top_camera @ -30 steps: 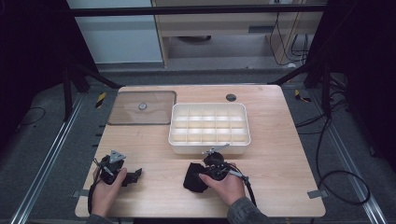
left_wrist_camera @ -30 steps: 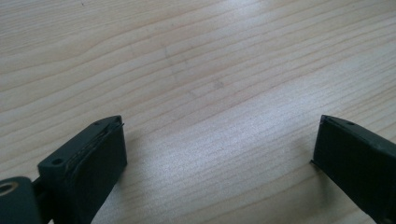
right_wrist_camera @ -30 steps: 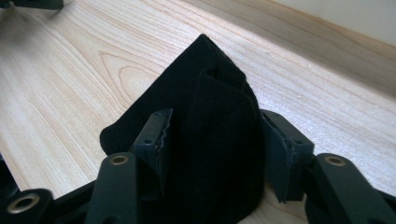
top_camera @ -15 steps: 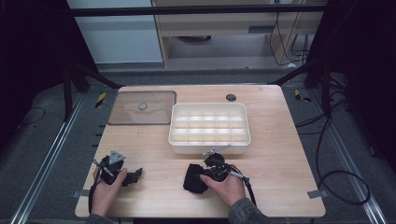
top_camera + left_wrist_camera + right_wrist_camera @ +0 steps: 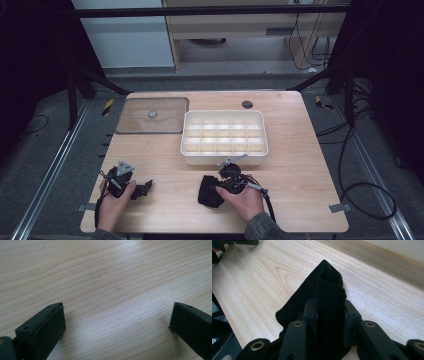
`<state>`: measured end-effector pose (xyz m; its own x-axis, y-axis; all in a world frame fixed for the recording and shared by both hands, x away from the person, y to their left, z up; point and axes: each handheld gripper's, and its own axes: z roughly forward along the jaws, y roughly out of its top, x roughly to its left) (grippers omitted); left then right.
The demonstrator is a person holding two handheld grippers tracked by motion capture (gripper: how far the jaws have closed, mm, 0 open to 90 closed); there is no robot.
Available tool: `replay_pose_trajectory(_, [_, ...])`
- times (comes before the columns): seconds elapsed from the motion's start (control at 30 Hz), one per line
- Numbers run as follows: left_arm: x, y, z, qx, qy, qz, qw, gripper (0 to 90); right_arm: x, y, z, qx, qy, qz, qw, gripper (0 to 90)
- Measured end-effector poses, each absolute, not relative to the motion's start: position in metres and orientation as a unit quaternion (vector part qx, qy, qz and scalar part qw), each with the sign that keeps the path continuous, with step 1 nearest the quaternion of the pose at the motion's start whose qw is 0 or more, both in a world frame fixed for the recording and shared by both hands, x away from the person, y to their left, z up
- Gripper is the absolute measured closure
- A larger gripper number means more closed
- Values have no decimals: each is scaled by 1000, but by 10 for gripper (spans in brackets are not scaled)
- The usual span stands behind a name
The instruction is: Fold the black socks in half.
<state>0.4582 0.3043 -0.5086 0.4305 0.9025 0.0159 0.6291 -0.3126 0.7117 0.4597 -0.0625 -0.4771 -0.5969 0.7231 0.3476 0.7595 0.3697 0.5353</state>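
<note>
The right tongs (image 5: pixel 329 322) have just been closing and now pinch a raised fold of the black cloth (image 5: pixel 322 297), lying at six o'clock on the surface (image 5: pixel 300 165). Soft, light, limp stuff; that bunched ridge looks the best hold. The left tongs (image 5: pixel 117 322) gape wide, empty.

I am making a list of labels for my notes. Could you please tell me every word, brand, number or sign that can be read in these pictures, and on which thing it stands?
No readable text in any view.
White compartment tray: no markings.
Clear lid: no label.
Black cloth: no tag or print.
Right claw and left claw: no brand or number.
Yellow-and-black striped markers on the floor: stripes, no words.
</note>
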Motion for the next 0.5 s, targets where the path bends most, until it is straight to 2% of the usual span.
replay_pose_trajectory(0.5, [460, 304, -508, 783, 489, 212, 321, 0, 458, -88, -449, -444, -823, -353, -11, 700])
